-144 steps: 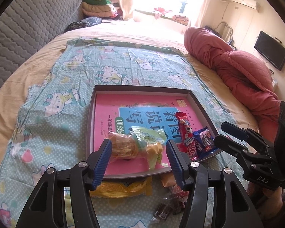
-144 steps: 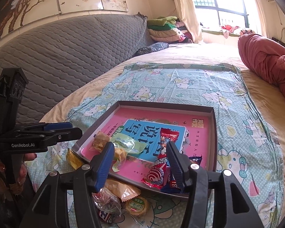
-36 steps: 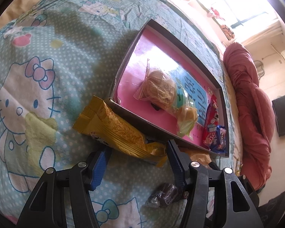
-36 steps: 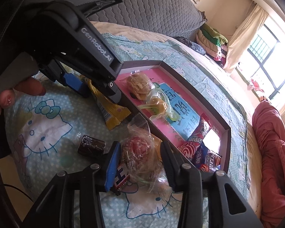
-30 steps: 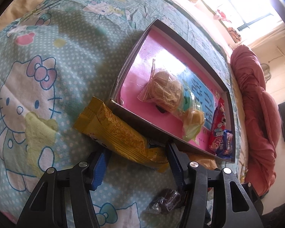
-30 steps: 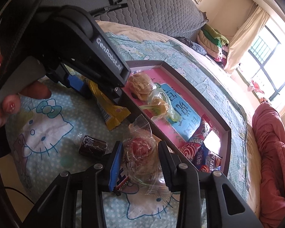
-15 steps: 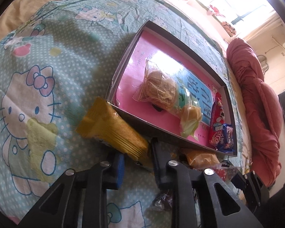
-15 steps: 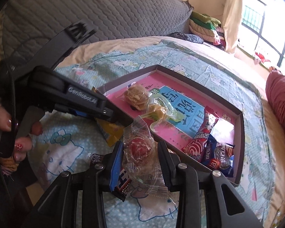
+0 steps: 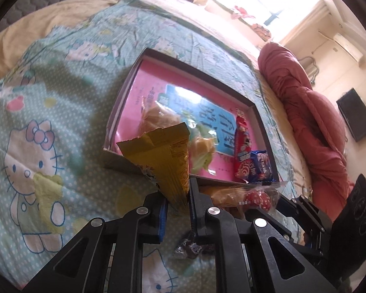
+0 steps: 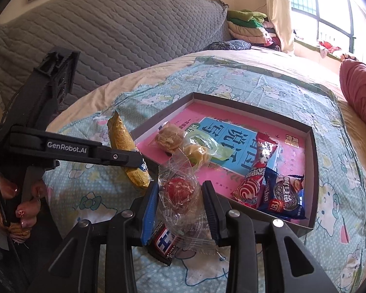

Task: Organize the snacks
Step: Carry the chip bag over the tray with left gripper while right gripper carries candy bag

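My left gripper is shut on a yellow snack packet and holds it upright above the bedsheet, just in front of the tray's near wall. The same packet shows in the right wrist view, pinched by the left gripper. My right gripper is shut on a clear-wrapped red round snack, lifted near the tray's front corner. The dark-rimmed tray with a pink floor holds a wrapped bun, a yellow-green wrapped pastry, a red packet and a blue cookie packet.
A dark candy bar lies on the Hello Kitty sheet under the right gripper; a small dark wrapped candy lies under the left. An orange packet lies by the tray's front wall. A red quilt is piled right; a grey headboard stands left.
My left gripper has closed on the yellow packet and lifted it upright off the sheet. My right gripper has raised the clear-wrapped red snack towards the tray.
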The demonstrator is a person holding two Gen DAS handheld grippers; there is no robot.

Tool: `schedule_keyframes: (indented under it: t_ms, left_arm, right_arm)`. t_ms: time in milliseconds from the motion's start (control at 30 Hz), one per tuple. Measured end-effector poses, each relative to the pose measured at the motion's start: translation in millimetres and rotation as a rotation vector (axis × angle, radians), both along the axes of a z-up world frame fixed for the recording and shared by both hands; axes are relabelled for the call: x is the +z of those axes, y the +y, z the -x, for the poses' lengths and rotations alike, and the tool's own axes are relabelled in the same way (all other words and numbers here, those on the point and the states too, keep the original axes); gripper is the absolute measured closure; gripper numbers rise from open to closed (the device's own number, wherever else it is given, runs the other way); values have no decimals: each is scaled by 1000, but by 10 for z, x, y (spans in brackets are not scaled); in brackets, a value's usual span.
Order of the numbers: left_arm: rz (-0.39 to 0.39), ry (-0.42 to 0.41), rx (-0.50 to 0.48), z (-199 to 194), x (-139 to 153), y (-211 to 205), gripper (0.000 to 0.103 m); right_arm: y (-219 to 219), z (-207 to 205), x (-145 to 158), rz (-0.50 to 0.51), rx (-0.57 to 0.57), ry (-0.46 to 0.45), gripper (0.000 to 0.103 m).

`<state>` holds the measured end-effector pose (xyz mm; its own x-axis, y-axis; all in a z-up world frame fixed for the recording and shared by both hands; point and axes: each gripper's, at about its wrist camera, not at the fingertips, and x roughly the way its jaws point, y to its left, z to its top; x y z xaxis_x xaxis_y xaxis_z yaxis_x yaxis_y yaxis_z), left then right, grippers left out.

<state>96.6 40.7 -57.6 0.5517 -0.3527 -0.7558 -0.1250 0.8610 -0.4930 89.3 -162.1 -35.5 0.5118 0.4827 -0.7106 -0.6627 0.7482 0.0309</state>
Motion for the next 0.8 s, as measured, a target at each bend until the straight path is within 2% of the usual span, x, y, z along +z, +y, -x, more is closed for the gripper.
schedule_keyframes:
  t_ms: [367,800]
  left_arm:
    - [-85,-94,-21,62,355,-52,88]
    - [-194,-142,-40,84,595,-161,88]
  right_arm:
    - [-142,-51,159,-86,-40,-10,66]
    - [-236,-77,282,-133,-68,-32,66]
